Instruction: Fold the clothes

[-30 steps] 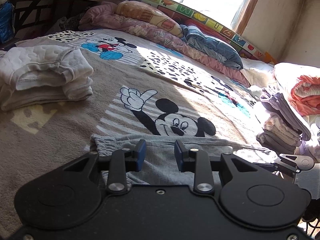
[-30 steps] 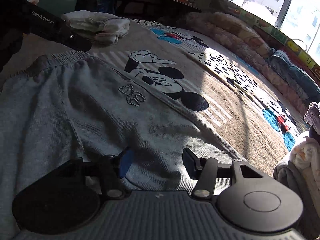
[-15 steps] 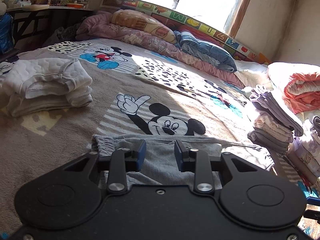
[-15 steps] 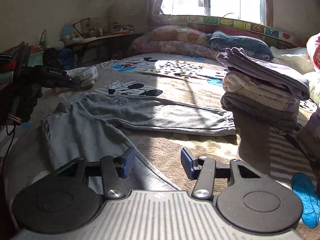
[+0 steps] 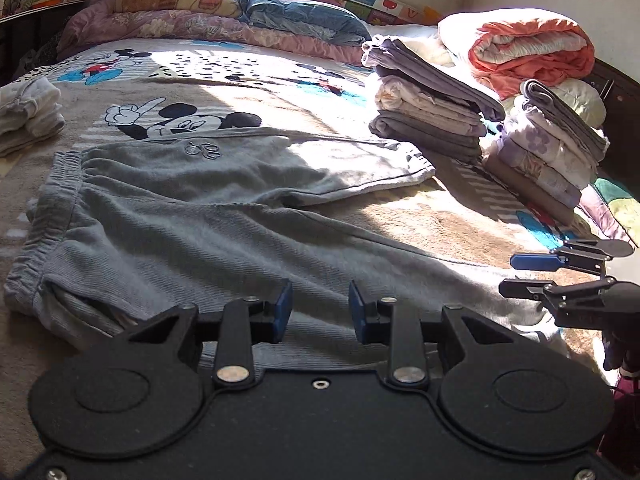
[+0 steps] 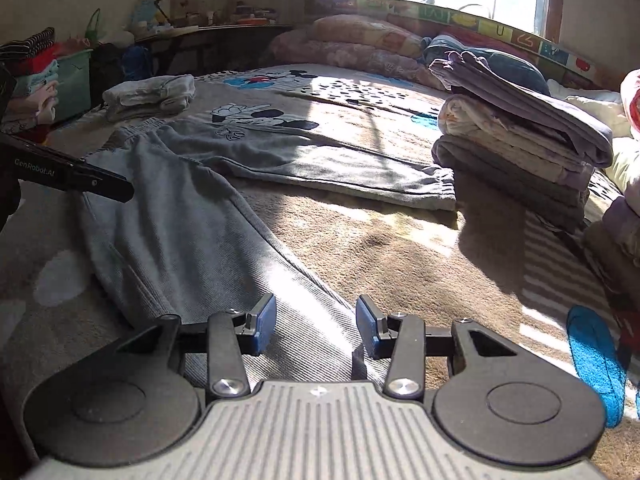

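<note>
A small folded pile of white quilted clothes (image 5: 30,110) sits at the far left of the cartoon-mouse printed blanket (image 5: 248,80). Beside it, grey ribbed sweatpants (image 5: 192,216) lie flat with legs splayed apart. The left gripper (image 5: 319,306) hovers released over the near leg; the right gripper (image 6: 316,322) is likewise spread above that leg's lower end. Stacks of folded laundry (image 5: 432,110) stand at right.

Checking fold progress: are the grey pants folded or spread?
Spread: grey pants lie flat on the blanket, both legs splayed apart, unfolded.
</note>
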A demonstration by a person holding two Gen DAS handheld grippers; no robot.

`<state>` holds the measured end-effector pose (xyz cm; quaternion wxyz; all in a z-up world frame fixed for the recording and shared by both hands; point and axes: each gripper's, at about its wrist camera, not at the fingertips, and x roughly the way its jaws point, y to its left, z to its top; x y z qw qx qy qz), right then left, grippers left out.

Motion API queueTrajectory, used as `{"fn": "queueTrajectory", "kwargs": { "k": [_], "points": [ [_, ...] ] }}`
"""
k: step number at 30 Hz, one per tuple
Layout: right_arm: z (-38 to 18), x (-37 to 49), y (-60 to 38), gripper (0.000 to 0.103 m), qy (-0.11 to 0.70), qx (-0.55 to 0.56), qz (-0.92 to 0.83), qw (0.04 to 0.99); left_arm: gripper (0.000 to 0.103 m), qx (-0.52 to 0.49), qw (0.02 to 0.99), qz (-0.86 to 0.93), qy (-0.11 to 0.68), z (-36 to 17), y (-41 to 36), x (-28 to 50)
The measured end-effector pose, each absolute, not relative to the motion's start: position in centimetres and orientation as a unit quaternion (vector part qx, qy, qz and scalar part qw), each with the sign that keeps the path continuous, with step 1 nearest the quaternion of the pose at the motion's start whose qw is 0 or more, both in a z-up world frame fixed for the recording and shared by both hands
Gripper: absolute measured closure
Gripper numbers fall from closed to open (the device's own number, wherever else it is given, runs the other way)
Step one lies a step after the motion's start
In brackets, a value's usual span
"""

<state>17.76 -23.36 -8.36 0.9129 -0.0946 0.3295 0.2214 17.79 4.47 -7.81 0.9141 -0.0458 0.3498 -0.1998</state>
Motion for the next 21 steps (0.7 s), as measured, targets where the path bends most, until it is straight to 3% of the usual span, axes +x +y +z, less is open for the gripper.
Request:
{"fn": "queueTrajectory", "kwargs": {
  "k": [9,10,11,12,20,21],
  "points": [
    [-9.6,22.1,-20.6,0.061,0.370,-0.120,0.290,0.874,0.074,0.052,0.887,-0.271,0.371,-10.3,-1.2,16.4],
    [-9.7,22.5,-20.7,0.068,0.378,-0.107,0.296,0.871,0.074,0.059,0.884,-0.276,0.372,-10.5,-1.2,16.3],
    [-9.6,22.7,-20.8,0.091,0.380,-0.106,0.292,0.871,0.074,0.067,0.881,-0.282,0.373,-10.6,-1.2,16.3],
    [-9.6,22.8,-20.9,0.096,0.381,-0.105,0.289,0.872,0.074,0.074,0.878,-0.291,0.374,-10.6,-1.1,16.1],
    [-9.5,24.0,-22.4,0.098,0.385,-0.086,0.232,0.889,0.071,0.096,0.853,-0.340,0.384,-10.7,-0.2,15.6],
    [-9.6,23.9,-22.5,0.089,0.386,-0.083,0.224,0.891,0.070,0.097,0.851,-0.343,0.385,-10.7,0.0,15.5]
  ]
}}
